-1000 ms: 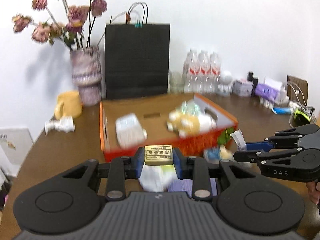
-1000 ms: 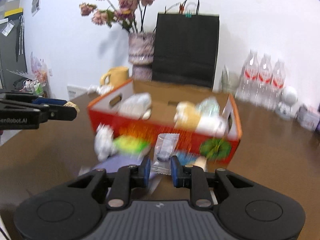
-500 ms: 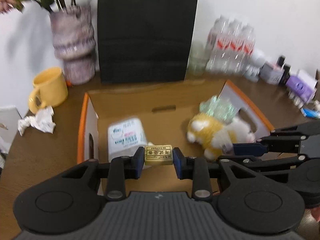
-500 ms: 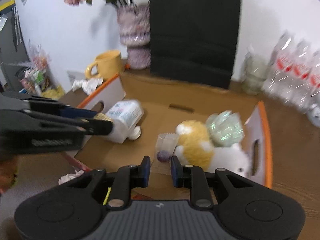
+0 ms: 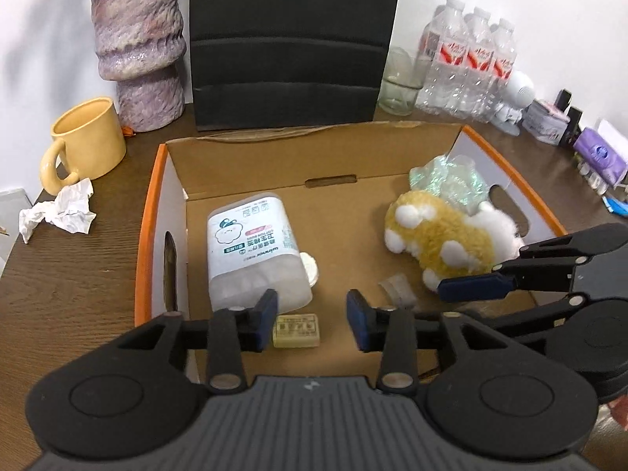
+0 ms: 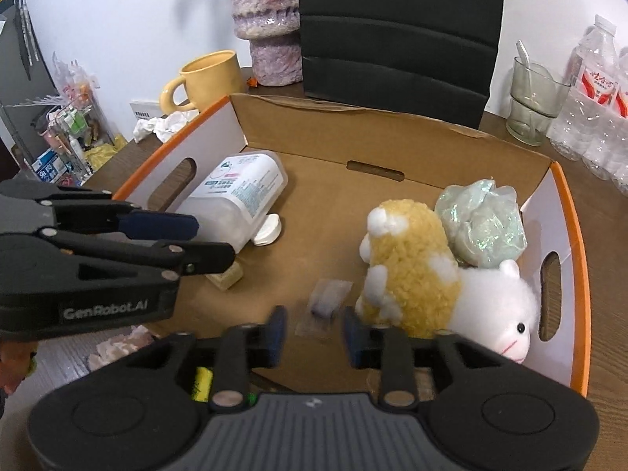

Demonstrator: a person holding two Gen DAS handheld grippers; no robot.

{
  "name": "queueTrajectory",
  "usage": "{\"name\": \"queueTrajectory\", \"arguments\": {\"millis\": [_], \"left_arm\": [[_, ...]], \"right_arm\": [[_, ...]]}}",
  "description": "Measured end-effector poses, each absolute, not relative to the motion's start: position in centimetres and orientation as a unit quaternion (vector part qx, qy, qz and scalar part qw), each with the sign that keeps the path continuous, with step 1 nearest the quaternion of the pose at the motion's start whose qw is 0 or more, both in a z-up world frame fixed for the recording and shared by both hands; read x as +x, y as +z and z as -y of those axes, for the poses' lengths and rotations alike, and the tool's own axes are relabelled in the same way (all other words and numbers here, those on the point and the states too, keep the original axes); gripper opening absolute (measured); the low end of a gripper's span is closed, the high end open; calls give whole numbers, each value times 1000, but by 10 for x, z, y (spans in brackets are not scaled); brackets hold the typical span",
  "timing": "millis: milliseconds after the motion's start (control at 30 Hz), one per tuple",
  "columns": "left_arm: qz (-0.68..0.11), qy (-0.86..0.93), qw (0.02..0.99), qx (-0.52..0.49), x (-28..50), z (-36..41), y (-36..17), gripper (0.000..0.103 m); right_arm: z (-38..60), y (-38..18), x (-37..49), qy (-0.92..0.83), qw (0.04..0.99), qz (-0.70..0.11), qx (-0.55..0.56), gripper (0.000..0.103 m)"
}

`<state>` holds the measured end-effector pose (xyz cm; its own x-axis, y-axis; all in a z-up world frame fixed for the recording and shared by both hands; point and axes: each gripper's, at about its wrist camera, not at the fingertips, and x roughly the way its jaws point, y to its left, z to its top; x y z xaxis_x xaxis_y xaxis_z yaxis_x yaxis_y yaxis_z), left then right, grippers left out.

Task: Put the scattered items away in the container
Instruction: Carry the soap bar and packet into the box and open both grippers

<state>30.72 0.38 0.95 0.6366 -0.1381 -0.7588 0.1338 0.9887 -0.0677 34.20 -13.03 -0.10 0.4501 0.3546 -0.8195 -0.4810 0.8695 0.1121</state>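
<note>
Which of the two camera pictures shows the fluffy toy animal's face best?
The right wrist view. There the plush toy lies in the cardboard box with its white head, eye and pink mouth facing the camera. In the left wrist view the toy shows only its yellow body and white patches; the face is turned away.

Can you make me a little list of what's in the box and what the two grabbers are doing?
box: cardboard box, orange rim
inside: cotton swab tub on its side, alpaca plush, shiny green bundle, small gold block, little clear packet
left gripper: jaws just opened, gold block dropped below
right gripper: jaws just opened, packet let go
outside: yellow mug, crumpled tissue
</note>
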Motion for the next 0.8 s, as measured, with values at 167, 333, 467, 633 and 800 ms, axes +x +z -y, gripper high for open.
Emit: {"name": "queueTrajectory", "arguments": {"millis": [167, 333, 467, 633, 800], "left_arm": [[-390, -72, 918, -9, 291, -11, 26, 71], [-323, -70, 944, -20, 253, -22, 50, 103], [-253, -67, 965, -14, 208, -27, 59, 103], [-237, -65, 969, -35, 166, -38, 47, 103], [-250, -49, 966, -41, 133, -47, 23, 103]], "right_arm": [[136, 17, 326, 248, 862, -437, -69, 74], [154, 45, 288, 248, 890, -376, -71, 101], [176, 59, 241, 235, 916, -317, -72, 103], [204, 52, 194, 207, 932, -293, -55, 103], [222, 28, 155, 171, 939, -294, -44, 103]]}}
